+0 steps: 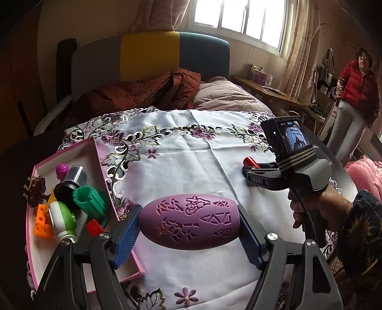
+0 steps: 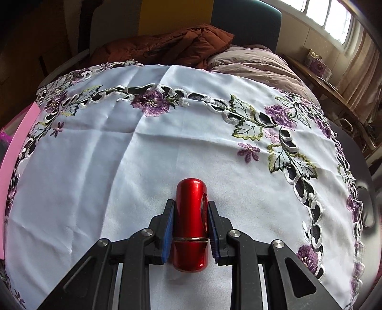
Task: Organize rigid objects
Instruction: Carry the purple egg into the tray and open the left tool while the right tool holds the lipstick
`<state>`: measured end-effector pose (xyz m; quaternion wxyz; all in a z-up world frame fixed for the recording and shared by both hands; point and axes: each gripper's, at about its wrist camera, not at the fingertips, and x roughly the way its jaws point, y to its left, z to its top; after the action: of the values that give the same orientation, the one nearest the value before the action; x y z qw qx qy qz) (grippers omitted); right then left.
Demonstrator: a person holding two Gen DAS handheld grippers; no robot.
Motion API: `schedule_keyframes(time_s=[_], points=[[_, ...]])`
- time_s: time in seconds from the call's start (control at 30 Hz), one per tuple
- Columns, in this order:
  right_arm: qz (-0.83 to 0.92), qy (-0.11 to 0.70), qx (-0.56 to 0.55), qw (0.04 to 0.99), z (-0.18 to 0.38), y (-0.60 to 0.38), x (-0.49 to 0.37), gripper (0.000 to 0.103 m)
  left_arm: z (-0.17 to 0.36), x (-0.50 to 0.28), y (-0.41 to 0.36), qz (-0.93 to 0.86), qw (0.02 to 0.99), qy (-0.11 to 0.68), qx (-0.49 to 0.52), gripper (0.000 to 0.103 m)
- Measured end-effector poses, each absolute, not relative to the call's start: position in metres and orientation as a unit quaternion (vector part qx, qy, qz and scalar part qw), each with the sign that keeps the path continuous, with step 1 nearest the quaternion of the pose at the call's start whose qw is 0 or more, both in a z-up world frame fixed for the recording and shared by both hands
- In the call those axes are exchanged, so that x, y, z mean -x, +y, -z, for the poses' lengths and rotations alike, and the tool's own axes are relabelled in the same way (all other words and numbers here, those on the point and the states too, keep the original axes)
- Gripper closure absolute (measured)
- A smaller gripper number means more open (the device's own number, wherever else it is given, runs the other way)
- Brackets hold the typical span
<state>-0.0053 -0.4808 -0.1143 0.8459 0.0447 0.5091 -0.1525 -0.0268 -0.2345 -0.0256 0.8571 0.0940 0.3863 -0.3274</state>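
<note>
This is a bedroom in a home. A bed (image 1: 222, 95) stands behind the work surface, with a padded headboard (image 1: 152, 54) in grey, yellow and teal panels, a crumpled rust-brown quilt (image 1: 148, 93) and a mauve duvet (image 1: 229, 95) on it. Daylight comes through a barred window (image 1: 241, 21) hung with pale patterned curtains (image 1: 298, 57). A wooden side desk (image 1: 269, 91) under the window carries small boxes. The near surface is covered by a white tablecloth (image 1: 191, 162) embroidered with purple flowers. A person in a red padded jacket (image 1: 355, 85) stands at the far right beside cluttered shelves.
</note>
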Motion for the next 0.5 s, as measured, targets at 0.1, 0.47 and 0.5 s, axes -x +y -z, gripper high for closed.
schedule_keyframes(time_s=[0.1,0.47,0.5], points=[[0.153,0.509,-0.044,0.846,0.114,-0.481,0.006,0.077,0.022,0.025,-0.224,0.319,0.862,0.383,-0.088,0.026],[0.153,0.506,-0.035,0.848,0.115,-0.479,0.007,0.077,0.012,0.015,-0.183,0.282,0.878,0.381,-0.062,0.026],[0.153,0.506,-0.035,0.848,0.115,-0.479,0.007,0.077,0.011,0.014,-0.179,0.279,0.880,0.381,-0.060,0.026]])
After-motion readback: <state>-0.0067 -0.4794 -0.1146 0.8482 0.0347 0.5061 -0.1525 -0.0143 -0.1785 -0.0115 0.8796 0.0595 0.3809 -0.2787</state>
